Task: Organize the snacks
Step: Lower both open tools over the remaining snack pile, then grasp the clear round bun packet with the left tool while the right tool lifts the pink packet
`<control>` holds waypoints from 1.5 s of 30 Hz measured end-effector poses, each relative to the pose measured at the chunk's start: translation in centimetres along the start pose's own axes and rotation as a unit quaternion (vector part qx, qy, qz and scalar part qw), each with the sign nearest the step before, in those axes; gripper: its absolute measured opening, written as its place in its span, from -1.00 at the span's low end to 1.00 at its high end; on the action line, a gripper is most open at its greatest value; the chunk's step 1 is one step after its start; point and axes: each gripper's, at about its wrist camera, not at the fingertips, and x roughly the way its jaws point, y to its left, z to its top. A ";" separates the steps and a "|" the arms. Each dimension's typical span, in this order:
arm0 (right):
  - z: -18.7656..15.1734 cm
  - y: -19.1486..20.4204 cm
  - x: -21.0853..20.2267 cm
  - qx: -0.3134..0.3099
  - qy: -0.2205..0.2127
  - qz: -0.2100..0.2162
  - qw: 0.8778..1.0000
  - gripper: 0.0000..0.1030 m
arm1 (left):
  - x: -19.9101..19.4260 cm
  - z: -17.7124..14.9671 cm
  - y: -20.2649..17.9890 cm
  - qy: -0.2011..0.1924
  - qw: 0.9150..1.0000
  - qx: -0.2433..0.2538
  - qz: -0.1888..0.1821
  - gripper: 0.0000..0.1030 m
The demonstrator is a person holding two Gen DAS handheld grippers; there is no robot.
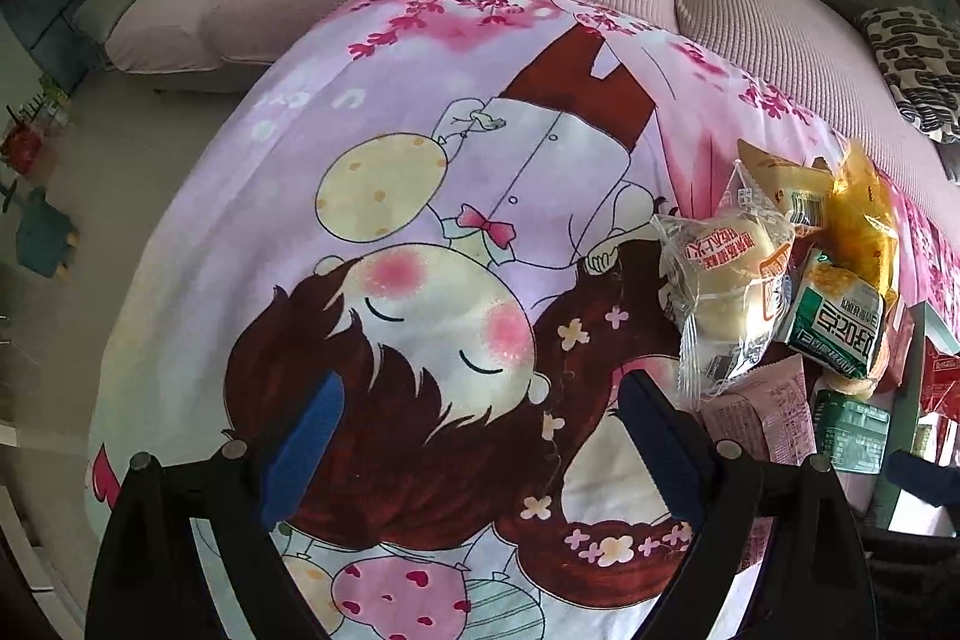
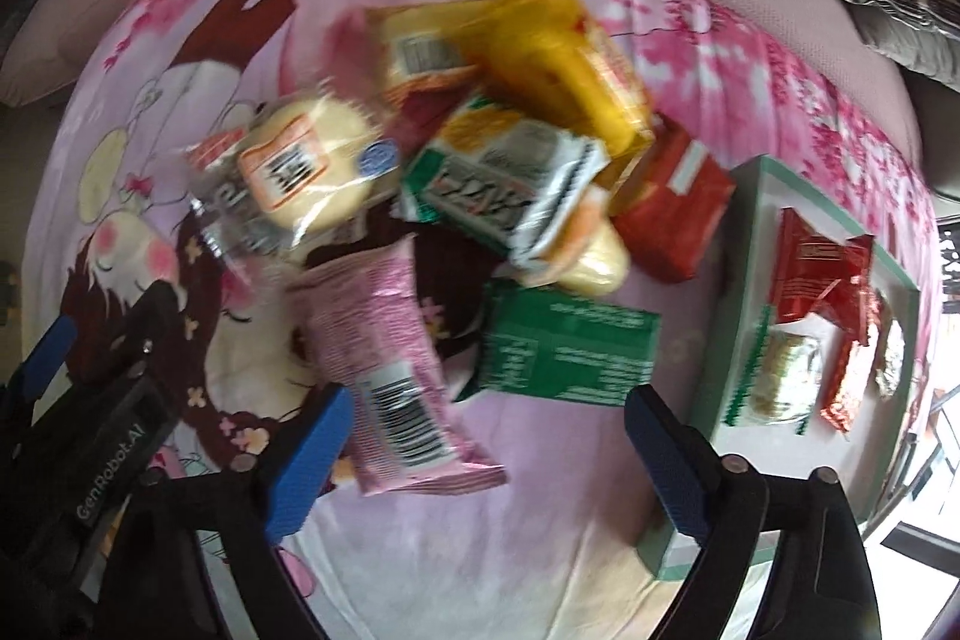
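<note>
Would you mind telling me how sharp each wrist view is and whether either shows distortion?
Left wrist view: sharp; the print on the bread packet is crisp. Right wrist view: motion-smeared, so the snack pile and box look soft. Both: fisheye bending, dark corners.

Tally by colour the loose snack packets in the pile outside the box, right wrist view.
Yellow or orange packets: 2
Green packets: 2
Clear bun packets: 2
Pink packet: 1
Red packet: 1
Total: 8 visible
</note>
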 end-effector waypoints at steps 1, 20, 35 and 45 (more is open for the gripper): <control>0.0 0.3 0.0 -0.002 0.001 0.002 1.000 0.69 | -0.1 0.0 0.1 -0.002 1.000 -0.001 0.000 0.81; -1.3 8.9 0.2 -0.036 -0.006 0.011 0.999 0.35 | 0.9 -0.1 1.6 0.010 1.000 -0.015 -0.006 0.81; -2.3 12.5 2.1 -0.033 0.012 0.019 0.999 0.16 | 1.3 -0.1 1.8 0.013 1.000 -0.018 -0.008 0.81; -2.1 11.6 3.0 -0.007 0.015 0.042 0.999 0.15 | 1.2 0.2 1.0 0.014 1.000 -0.010 -0.017 0.81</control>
